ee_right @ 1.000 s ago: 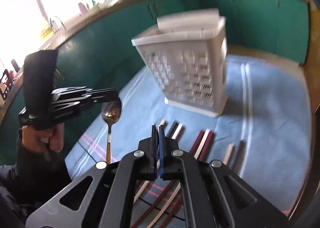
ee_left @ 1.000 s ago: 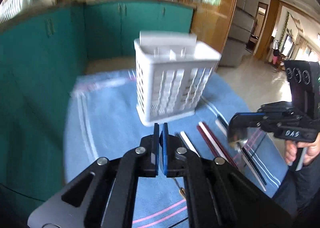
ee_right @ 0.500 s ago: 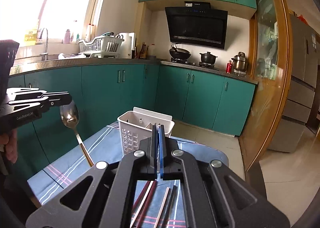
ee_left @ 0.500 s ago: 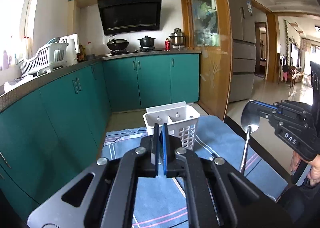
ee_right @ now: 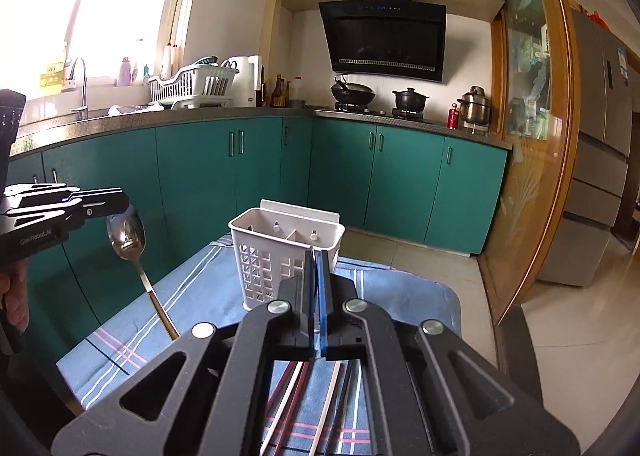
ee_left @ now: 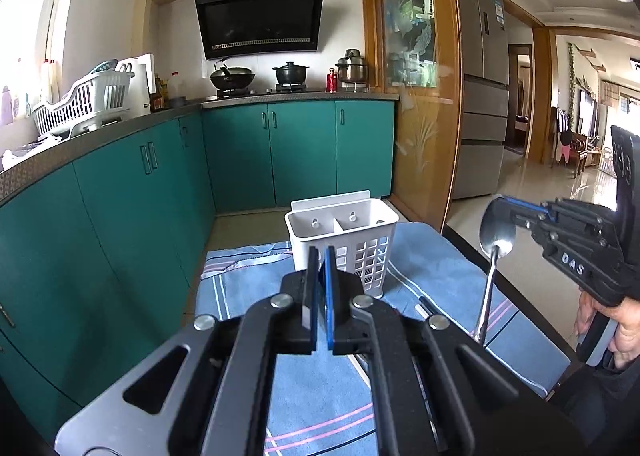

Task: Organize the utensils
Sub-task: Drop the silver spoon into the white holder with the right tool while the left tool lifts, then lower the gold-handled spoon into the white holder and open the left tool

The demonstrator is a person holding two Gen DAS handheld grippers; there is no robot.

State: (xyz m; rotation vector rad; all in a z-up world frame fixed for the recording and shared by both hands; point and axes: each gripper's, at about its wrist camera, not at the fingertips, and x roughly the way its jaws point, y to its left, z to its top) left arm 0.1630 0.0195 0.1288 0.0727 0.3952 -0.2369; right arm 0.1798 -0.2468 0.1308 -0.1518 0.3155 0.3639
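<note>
A white slotted utensil holder [ee_left: 344,240] with two empty compartments stands upright on the blue striped cloth [ee_left: 248,288]; it also shows in the right wrist view [ee_right: 284,252]. Both grippers [ee_left: 319,256] [ee_right: 316,260] have their jaws together. Each view shows the other gripper [ee_left: 516,212] [ee_right: 116,198] with a metal spoon [ee_left: 492,256] [ee_right: 128,238] hanging bowl-up from its tips, handle pointing down. Several chopsticks [ee_right: 296,388], dark red, white and black, lie on the cloth under the right gripper.
The cloth covers a small table [ee_right: 448,296] with edges close on all sides. Teal cabinets [ee_left: 120,216] run along the left and back. A stove with pots [ee_right: 408,98], a dish rack [ee_right: 192,84] and a fridge [ee_left: 480,128] stand further off.
Both cameras tilted up from a close look down at the holder to a level view of the kitchen. The holder now appears farther away. The spoon stays hanging from the gripper tips.
</note>
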